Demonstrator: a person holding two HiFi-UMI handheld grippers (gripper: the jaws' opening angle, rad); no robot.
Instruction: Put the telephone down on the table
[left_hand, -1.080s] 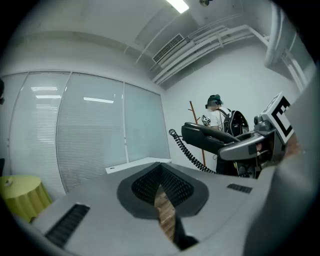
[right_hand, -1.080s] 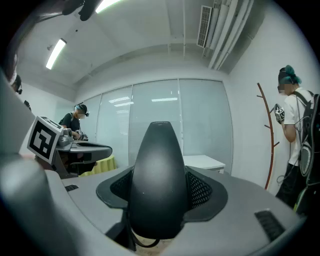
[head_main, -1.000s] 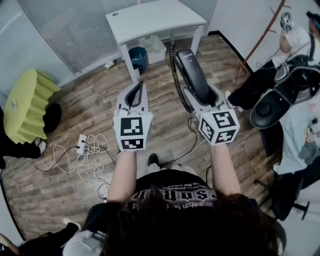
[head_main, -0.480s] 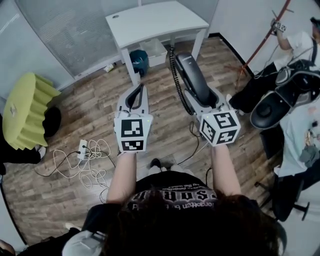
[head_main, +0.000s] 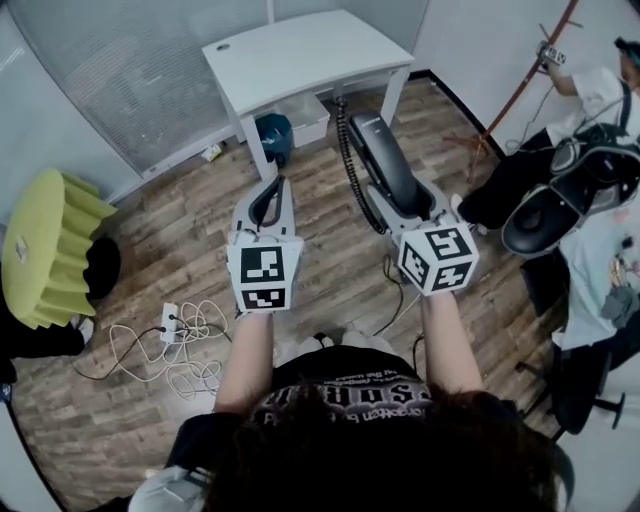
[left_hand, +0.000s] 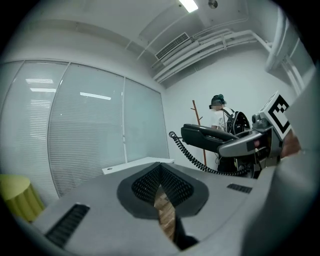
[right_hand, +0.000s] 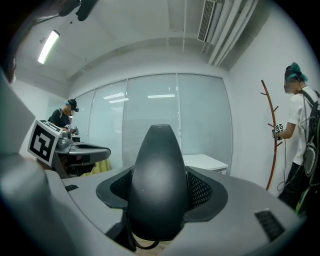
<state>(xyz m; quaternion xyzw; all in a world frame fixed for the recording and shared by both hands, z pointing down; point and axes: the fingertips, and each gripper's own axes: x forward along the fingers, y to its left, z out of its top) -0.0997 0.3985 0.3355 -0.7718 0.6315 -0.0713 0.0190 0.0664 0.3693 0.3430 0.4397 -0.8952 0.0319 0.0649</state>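
Observation:
A black telephone handset (head_main: 385, 160) with a coiled cord (head_main: 348, 150) is held level above the wooden floor, and my right gripper (head_main: 400, 203) is shut on it. In the right gripper view the handset (right_hand: 159, 180) fills the space between the jaws. My left gripper (head_main: 268, 197) hangs beside it at the left, shut with nothing held; its pads meet in the left gripper view, where the handset (left_hand: 205, 136) shows at the right. The white table (head_main: 300, 45) stands ahead of both grippers, its top bare.
Under the table sit a blue bin (head_main: 273, 130) and a white box (head_main: 307, 102). A yellow-green ridged object (head_main: 45, 245) is at the left, a power strip with loose cables (head_main: 170, 325) on the floor. A person (head_main: 600, 110), a black chair (head_main: 540, 220) and a coat stand (head_main: 520, 85) are on the right.
The table has come slightly lower and larger in the head view. Both grippers keep their places and grip. The person at the right has raised an arm.

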